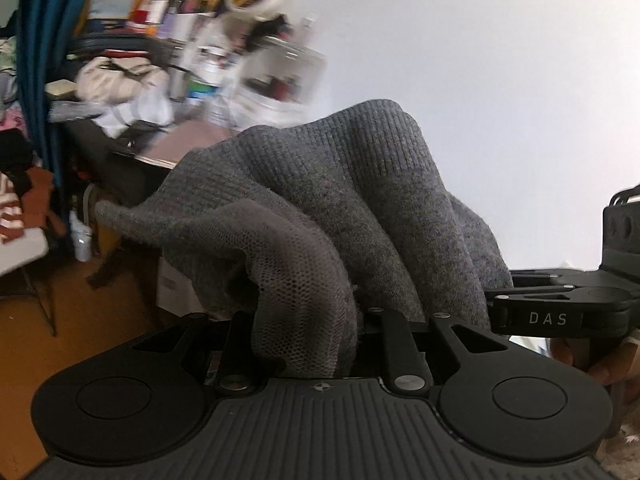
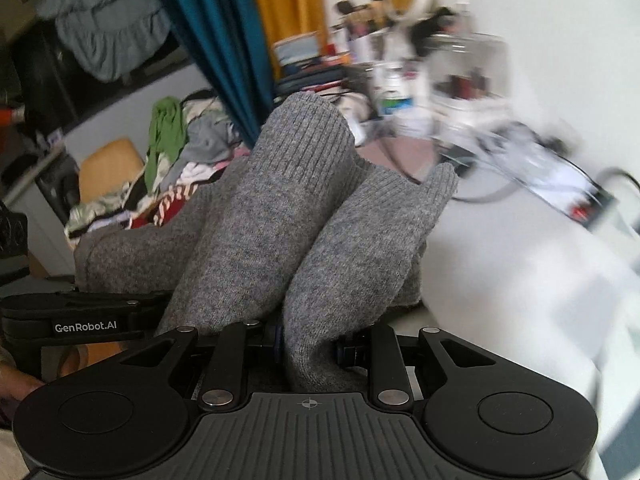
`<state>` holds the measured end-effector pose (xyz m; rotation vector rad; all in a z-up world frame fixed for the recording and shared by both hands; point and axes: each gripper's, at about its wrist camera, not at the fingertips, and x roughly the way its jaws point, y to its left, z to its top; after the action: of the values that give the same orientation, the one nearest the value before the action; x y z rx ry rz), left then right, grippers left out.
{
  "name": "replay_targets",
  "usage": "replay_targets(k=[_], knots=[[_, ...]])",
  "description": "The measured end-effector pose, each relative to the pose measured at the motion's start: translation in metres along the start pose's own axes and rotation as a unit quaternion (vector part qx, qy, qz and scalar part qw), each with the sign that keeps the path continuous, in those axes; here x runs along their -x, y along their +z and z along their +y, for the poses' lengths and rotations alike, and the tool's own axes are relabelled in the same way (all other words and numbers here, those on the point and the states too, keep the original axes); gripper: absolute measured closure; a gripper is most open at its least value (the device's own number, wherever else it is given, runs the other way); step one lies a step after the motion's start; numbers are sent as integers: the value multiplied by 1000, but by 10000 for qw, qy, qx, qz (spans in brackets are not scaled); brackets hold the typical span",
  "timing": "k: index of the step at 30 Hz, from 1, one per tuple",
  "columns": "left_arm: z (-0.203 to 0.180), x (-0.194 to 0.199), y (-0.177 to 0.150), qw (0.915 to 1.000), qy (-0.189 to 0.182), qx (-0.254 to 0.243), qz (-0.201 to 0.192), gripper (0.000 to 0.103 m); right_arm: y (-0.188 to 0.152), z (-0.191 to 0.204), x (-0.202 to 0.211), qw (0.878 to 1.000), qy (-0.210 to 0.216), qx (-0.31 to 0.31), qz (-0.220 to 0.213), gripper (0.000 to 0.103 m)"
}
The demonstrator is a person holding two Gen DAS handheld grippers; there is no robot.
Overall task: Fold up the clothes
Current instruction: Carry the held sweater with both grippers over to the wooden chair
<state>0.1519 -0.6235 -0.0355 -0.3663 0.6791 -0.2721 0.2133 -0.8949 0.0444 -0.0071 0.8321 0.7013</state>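
A grey knitted sweater [image 1: 340, 200] with a mesh lining is bunched up in front of the left wrist camera, held in the air. My left gripper [image 1: 308, 332] is shut on it, and the cloth hides the fingertips. In the right wrist view the same grey sweater [image 2: 280, 240] rises in thick folds with ribbed edges. My right gripper [image 2: 308, 344] is shut on a fold of it. The right gripper's black body [image 1: 560, 312] shows at the right edge of the left view, and the left gripper's body [image 2: 80, 320] at the left edge of the right view.
A cluttered table [image 1: 168, 148] with bottles and boxes stands by the white wall [image 1: 480, 60]. A teal curtain [image 2: 216, 40] hangs beside a pile of clothes [image 2: 180, 168] on a wooden chair [image 2: 108, 168]. A person's hand [image 1: 592, 364] holds the right gripper.
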Motion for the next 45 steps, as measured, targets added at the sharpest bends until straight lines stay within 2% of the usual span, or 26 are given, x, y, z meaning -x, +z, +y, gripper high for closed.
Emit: replay_targets(k=[6, 10, 16, 24, 29, 37, 45], knots=[[115, 52, 50, 9992, 339, 140, -137, 82, 65, 90, -84, 9977, 627, 168, 187, 82], [173, 91, 65, 9949, 854, 430, -308, 82, 98, 147, -139, 9921, 1129, 411, 369, 82], [248, 136, 71, 9813, 1560, 985, -540, 82, 134, 222, -216, 9762, 1865, 824, 737, 82], [341, 160, 96, 9645, 2210, 1348, -526, 82, 181, 293, -314, 9591, 2411, 1011, 1085, 82], [404, 161, 131, 9588, 2414, 1428, -458, 82, 229, 326, -388, 9550, 2605, 896, 1102, 82], [489, 159, 196, 9572, 2567, 1322, -200, 82, 291, 364, -470, 9508, 2713, 858, 1223, 82], [565, 167, 222, 9586, 2448, 1439, -197, 82, 324, 413, -536, 9540, 2553, 894, 1292, 82]])
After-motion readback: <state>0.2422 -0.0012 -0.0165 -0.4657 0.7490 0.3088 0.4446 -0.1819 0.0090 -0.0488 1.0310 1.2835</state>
